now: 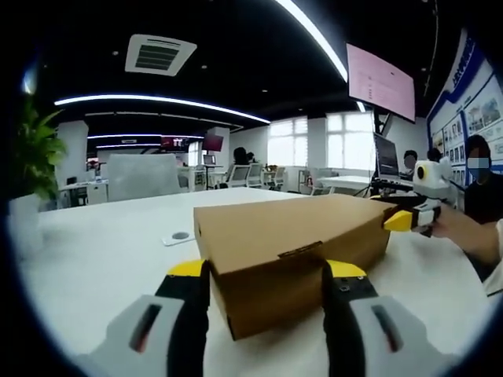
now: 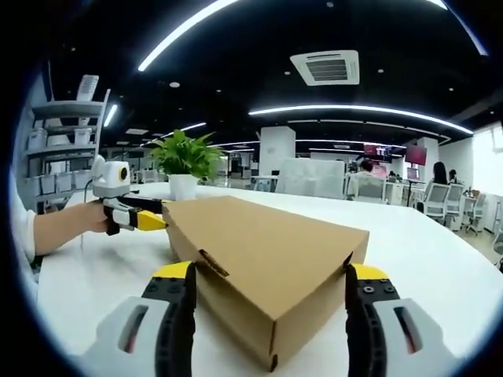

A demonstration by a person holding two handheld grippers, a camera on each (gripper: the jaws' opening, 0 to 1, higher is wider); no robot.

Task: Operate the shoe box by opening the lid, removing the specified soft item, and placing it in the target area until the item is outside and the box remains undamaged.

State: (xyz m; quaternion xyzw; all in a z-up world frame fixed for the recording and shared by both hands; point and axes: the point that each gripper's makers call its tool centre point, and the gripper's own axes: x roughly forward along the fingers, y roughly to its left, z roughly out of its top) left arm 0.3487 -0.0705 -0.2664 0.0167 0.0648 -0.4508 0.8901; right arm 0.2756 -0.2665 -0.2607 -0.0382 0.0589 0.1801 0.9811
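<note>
With both the left tongs (image 1: 266, 276) and right tongs (image 2: 271, 280) spread open astride the closed shoe box (image 1: 291, 236), squeezing hard risks crushing its cardboard walls.

An open-plan office: long ceiling lights (image 1: 157, 100), a ceiling vent (image 2: 326, 67), rows of desks with chairs (image 2: 435, 200), monitors (image 1: 386, 155), a wall screen (image 1: 380, 81), shelving (image 2: 55, 145), a potted plant (image 2: 185, 161).

Both views face the closed shoe box (image 1: 291, 255) (image 2: 263, 263) closely from opposite ends (sharing its lid).
</note>
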